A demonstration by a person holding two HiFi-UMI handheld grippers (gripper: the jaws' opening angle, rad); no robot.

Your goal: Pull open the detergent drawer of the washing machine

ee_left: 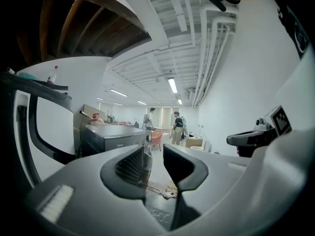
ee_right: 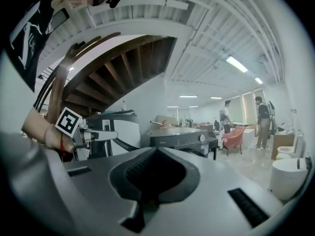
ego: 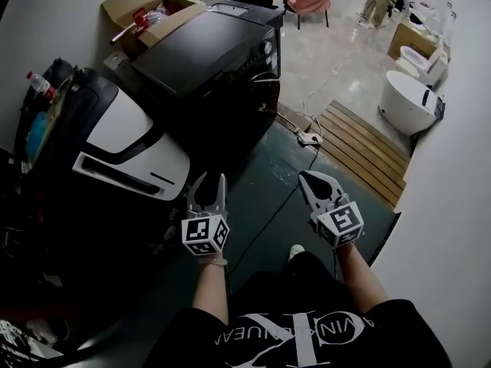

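I am holding both grippers out low in front of me, touching nothing. The left gripper (ego: pixel 209 181) is showing its fingers spread with only air between them. The right gripper (ego: pixel 308 179) is carrying its fingers pressed together, empty too.

Nearest, at about 10 o'clock, a white-and-black appliance (ego: pixel 130 140) is sitting, and I am judging it not my target. The washing machine (ego: pixel 211 52), dark and boxy, is standing well apart at 12 o'clock, with a cardboard box (ego: pixel 146 10) by its far corner.

Its control strip with the round knob (ego: pixel 267 48) is facing 3 o'clock in the head view. The detergent drawer should be lying along that strip, though I am not making it out from here.

I am expecting a light, stiff plastic tray on runners, smooth-faced and perhaps sticking at its catch — so I am planning to hook the spread fingers behind its recessed lip and draw straight out, not twisting.
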